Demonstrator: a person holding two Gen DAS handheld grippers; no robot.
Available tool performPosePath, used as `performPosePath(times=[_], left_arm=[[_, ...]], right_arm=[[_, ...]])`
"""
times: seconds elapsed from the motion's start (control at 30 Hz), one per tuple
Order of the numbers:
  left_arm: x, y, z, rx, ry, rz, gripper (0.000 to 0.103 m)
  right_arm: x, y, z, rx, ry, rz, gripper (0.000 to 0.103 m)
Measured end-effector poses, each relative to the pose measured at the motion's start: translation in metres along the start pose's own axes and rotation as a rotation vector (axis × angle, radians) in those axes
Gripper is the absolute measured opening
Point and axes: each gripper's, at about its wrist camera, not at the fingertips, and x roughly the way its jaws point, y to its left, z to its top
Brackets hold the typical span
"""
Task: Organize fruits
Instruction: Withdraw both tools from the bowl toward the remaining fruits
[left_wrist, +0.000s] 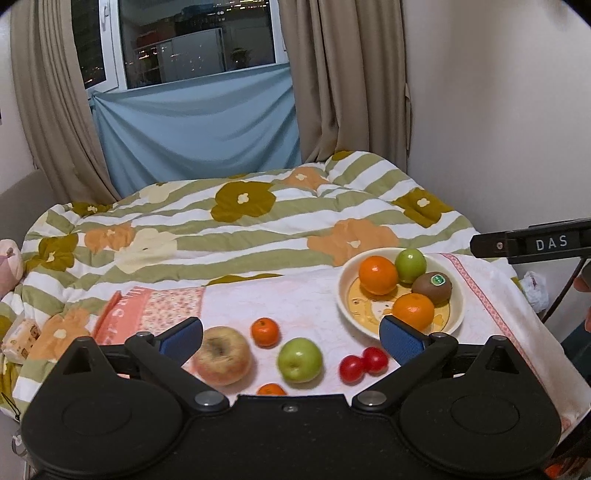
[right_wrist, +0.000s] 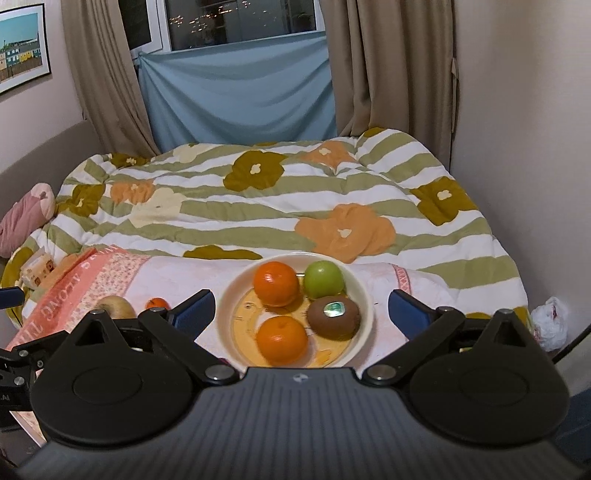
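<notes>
A cream plate (left_wrist: 458, 295) (right_wrist: 364, 295) on a pink towel holds two oranges (left_wrist: 377, 275) (right_wrist: 282, 339), a green apple (left_wrist: 410, 266) (right_wrist: 324, 279) and a kiwi (left_wrist: 432, 288) (right_wrist: 334, 317). On the towel lie a yellow-red apple (left_wrist: 221, 356) (right_wrist: 116, 305), a mandarin (left_wrist: 265, 331) (right_wrist: 157, 303), a green apple (left_wrist: 299, 360), two cherry tomatoes (left_wrist: 364, 363) and another mandarin (left_wrist: 271, 389), half hidden. My left gripper (left_wrist: 291, 338) is open and empty above these loose fruits. My right gripper (right_wrist: 301, 308) is open and empty, its fingers either side of the plate.
The pink towel (left_wrist: 306, 295) (right_wrist: 177, 273) lies on a floral striped quilt (left_wrist: 240, 221) (right_wrist: 277, 206). The right gripper's body (left_wrist: 535, 243) shows at the right in the left wrist view. A wall, curtains and a window stand behind the bed.
</notes>
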Motion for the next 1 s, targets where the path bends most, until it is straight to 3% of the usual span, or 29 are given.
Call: performPosePath(times=[0.53, 1.0], left_arm=[[-0.006, 0.086, -0.025, 0.047, 0.009, -0.04, 0.103], [0.072, 0.122, -0.057, 0.153, 0.036, -0.122, 0.102]], right_arm=[[-0.013, 0.1, -0.026, 0.043, 0.032, -0.015, 0.103], [0.042, 0.156, -0.07, 0.113, 0.037, -0.042, 0.103]])
